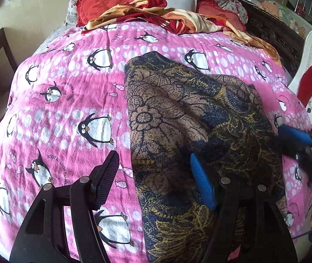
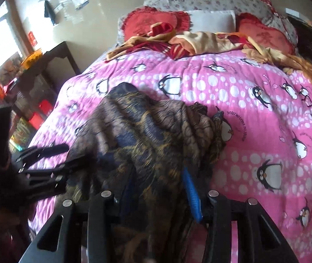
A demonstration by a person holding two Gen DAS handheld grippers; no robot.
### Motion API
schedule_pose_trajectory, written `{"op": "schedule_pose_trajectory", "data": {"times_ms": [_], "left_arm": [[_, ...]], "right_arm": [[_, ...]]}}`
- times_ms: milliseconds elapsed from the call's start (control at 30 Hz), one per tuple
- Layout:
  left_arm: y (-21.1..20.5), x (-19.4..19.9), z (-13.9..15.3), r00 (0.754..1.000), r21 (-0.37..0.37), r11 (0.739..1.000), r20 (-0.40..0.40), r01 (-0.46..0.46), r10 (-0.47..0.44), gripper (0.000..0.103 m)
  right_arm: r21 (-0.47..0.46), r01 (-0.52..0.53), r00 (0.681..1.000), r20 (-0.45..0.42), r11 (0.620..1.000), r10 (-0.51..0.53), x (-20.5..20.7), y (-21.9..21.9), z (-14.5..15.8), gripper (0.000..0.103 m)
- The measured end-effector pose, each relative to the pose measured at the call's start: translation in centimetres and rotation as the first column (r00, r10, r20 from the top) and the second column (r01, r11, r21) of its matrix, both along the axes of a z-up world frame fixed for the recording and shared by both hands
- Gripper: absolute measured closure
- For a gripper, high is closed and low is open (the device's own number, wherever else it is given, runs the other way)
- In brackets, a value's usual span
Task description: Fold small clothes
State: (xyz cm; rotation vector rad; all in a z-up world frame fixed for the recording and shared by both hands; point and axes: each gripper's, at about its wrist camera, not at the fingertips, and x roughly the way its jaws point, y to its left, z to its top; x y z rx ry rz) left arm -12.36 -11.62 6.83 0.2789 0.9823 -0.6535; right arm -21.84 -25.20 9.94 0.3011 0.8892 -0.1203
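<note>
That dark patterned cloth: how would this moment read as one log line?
cloth on pink penguin blanket | left gripper open at its edge | right gripper around cloth, grip unclear

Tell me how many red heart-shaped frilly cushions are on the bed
2. One red heart-shaped frilly cushion sits at the head of the bed on the left, the other cushion on the right, partly under the red and tan blanket. More may be hidden.
</note>
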Motion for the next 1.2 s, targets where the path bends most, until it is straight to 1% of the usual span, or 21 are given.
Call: {"op": "schedule_pose_trajectory", "data": {"times_ms": [33, 100, 200, 267, 333, 433, 500, 600, 667, 700, 733, 767, 867, 967, 1000, 1033, 1067, 1200], "left_arm": [[0.1, -0.1, 0.1, 1.000, -0.004, 1.000, 0.002, -0.001, 0.001, 0.035], [0.4, -0.4, 0.4, 1.000, -0.012, 1.000, 0.012, -0.007, 0.007, 0.035], [0.9, -0.8, 0.8, 0.999, -0.018, 1.000, 0.031, -0.020, 0.020, 0.035], [1.2, -1.0, 1.1, 0.999, -0.017, 0.999, 0.041, -0.028, 0.029, 0.035], [1.4, -1.4, 1.4, 0.998, -0.015, 0.999, 0.050, -0.029, 0.030, 0.035], [1.9, -2.0, 2.2, 0.996, -0.017, 0.999, 0.079, -0.032, 0.033, 0.035], [2.3, -2.6, 2.9, 0.994, -0.029, 0.999, 0.106, -0.032, 0.035, 0.035], [2.7, -3.3, 4.1, 0.990, -0.059, 0.998, 0.132, -0.032, 0.039, 0.035], [3.0, -3.7, 4.8, 0.987, -0.072, 0.997, 0.155, -0.028, 0.039, 0.035], [3.1, -4.0, 5.2, 0.984, -0.076, 0.997, 0.172, -0.027, 0.040, 0.035], [3.2, -4.3, 5.5, 0.982, -0.078, 0.997, 0.187, -0.028, 0.043, 0.035], [3.3, -4.5, 5.8, 0.979, -0.082, 0.996, 0.200, -0.030, 0.046, 0.035], [3.6, -5.0, 6.3, 0.976, -0.092, 0.995, 0.213, -0.027, 0.046, 0.035], [3.9, -5.2, 6.3, 0.979, -0.102, 0.994, 0.197, -0.029, 0.049, 0.035], [4.0, -5.2, 6.2, 0.980, -0.099, 0.995, 0.195, -0.032, 0.051, 0.033], [4.1, -5.3, 6.2, 0.980, -0.097, 0.995, 0.193, -0.033, 0.052, 0.027], [4.2, -5.3, 6.1, 0.981, -0.100, 0.994, 0.187, -0.035, 0.053, 0.024], [4.7, -5.3, 6.1, 0.983, -0.113, 0.992, 0.172, -0.049, 0.068, 0.024]], "right_arm": [[-0.007, -0.015, 1.000, -0.016, 1.000, 0.015, -0.4, 0.6, 0.1, 0.058], [-0.013, -0.024, 0.999, -0.046, 1.000, 0.024, -1.2, 1.2, -0.5, 0.058], [-0.017, -0.005, 0.993, -0.119, 1.000, 0.003, -1.8, 1.8, -3.2, 0.058], [0.007, 0.018, 0.988, -0.157, 1.000, -0.016, -2.1, 1.7, -5.0, 0.058], [0.010, 0.035, 0.989, -0.142, 0.999, -0.033, -2.4, 1.8, -5.1, 0.058], [0.005, 0.055, 0.992, -0.116, 0.998, -0.054, -2.8, 2.0, -3.8, 0.058], [0.001, 0.071, 0.994, -0.077, 0.997, -0.071, -3.3, 2.0, -2.4, 0.057], [-0.056, 0.110, 0.994, -0.003, 0.992, -0.110, -4.0, 2.3, 0.3, 0.054], [-0.074, 0.139, 0.990, 0.042, 0.987, -0.137, -4.3, 2.5, 1.7, 0.042], [-0.079, 0.151, 0.988, 0.057, 0.985, -0.147, -4.4, 2.6, 2.2, 0.030], [-0.089, 0.166, 0.984, 0.081, 0.982, -0.159, -4.6, 2.7, 2.8, 0.028], [-0.097, 0.174, 0.982, 0.094, 0.980, -0.165, -4.5, 2.8, 3.1, 0.028], [-0.116, 0.188, 0.979, 0.104, 0.975, -0.177, -4.5, 3.1, 3.8, 0.026], [-0.116, 0.199, 0.976, 0.111, 0.973, -0.186, -4.5, 3.3, 4.0, 0.023], [-0.117, 0.200, 0.976, 0.112, 0.973, -0.187, -4.5, 3.5, 4.1, 0.021], [-0.118, 0.199, 0.976, 0.112, 0.973, -0.186, -4.5, 3.7, 4.2, 0.020], [-0.122, 0.198, 0.976, 0.111, 0.973, -0.185, -4.5, 3.8, 4.2, 0.020], [-0.142, 0.202, 0.977, 0.103, 0.969, -0.188, -4.4, 4.1, 4.1, 0.019]]}}
